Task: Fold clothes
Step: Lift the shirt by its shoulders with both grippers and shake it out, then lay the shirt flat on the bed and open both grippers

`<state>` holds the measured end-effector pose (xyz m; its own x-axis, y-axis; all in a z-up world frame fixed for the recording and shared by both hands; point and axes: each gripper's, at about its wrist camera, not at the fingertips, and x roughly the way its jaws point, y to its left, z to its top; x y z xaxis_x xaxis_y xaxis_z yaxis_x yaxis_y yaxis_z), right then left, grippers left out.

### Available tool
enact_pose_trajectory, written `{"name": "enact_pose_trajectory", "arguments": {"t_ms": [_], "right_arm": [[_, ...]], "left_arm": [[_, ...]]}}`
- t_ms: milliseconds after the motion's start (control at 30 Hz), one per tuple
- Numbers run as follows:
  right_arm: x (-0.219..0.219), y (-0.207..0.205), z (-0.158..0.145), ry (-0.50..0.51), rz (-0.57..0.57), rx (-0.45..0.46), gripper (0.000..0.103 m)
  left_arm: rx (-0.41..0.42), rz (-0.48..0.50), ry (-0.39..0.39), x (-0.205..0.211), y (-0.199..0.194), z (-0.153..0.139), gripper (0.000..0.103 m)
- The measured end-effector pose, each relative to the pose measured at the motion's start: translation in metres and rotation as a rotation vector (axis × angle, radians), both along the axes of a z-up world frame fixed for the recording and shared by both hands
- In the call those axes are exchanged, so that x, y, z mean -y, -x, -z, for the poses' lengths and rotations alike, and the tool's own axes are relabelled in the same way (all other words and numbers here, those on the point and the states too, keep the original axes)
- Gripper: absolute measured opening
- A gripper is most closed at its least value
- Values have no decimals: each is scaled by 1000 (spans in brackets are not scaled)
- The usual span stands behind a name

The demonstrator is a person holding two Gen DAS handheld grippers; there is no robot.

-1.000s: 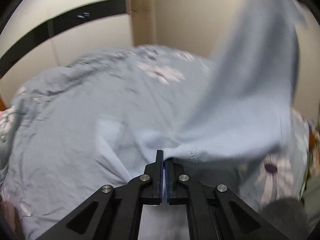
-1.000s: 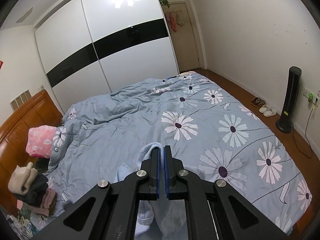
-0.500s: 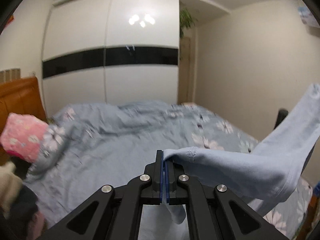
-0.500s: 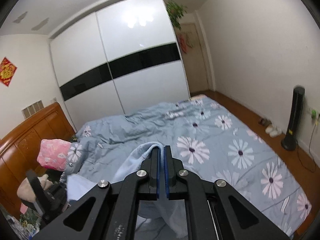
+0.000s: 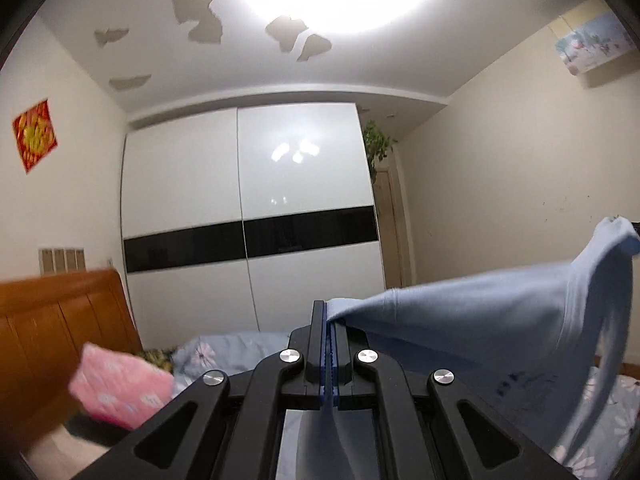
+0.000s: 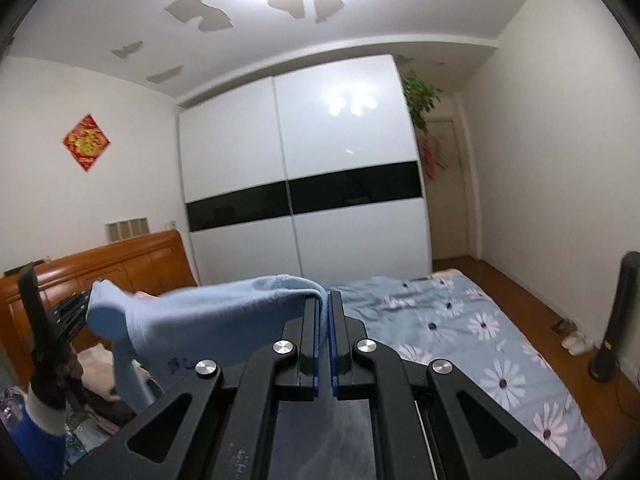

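Note:
A light blue garment (image 5: 480, 328) is held up in the air between both grippers. My left gripper (image 5: 330, 320) is shut on one corner of it, and the cloth stretches off to the right. My right gripper (image 6: 324, 308) is shut on another corner, with the garment (image 6: 208, 320) stretching left toward the other gripper (image 6: 68, 312), whose tip shows at the left edge. The cloth hangs down below both jaws.
The bed with a blue daisy-print duvet (image 6: 460, 332) lies below. A wooden headboard (image 6: 120, 264) and a pink pillow (image 5: 120, 388) are at the left. A white and black wardrobe (image 6: 304, 192) fills the far wall. A black tower fan (image 6: 616, 320) and slippers (image 6: 572, 340) stand on the floor at right.
Both grippers have risen and tilted upward, lifting the blue garment off the bed and spreading it between them. The views now take in the ceiling.

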<state>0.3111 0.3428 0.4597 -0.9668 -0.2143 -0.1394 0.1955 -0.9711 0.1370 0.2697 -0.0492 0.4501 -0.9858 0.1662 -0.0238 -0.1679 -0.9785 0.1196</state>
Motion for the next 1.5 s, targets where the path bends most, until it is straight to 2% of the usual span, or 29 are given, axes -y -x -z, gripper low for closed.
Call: {"name": "enact_pose_trajectory", "arguments": {"t_ms": [100,167,267,367,533,600,700,933,1100,1300,1400,1500], "right_arm": [[5,34,8,-31,2,51,3],[9,78,33,-55,-3,168,3],[14,148,96,-87,7,374,3],[14,210,179,-81,22,574,3],[2,273,297,-33,41,795,3],[-8,295,329,2,50,851,4],[-19,329,358,40,58,896,3],[-29,403,398,47,60,941,3],[-34,441,426,52,69,983,3],[-42,466,456,42,70,1048,4],[-47,472,461,32,68,1057,4],[-58,478,458,96,74,1048,4]], "left_arm": [[55,-15,34,6,30,1,2],[151,-28,46,6,66,25,1],[322,-56,56,4,123,85,2],[532,-83,52,2,183,170,2],[785,-117,45,-5,244,288,1],[839,-120,37,-11,261,317,1],[898,-118,30,-21,286,350,1],[944,-101,45,-21,375,381,1],[1001,-93,51,-24,426,410,1],[1098,-95,43,-27,459,453,2],[1142,-81,-16,-21,466,468,2],[1179,-43,-115,-12,471,475,3]]}}
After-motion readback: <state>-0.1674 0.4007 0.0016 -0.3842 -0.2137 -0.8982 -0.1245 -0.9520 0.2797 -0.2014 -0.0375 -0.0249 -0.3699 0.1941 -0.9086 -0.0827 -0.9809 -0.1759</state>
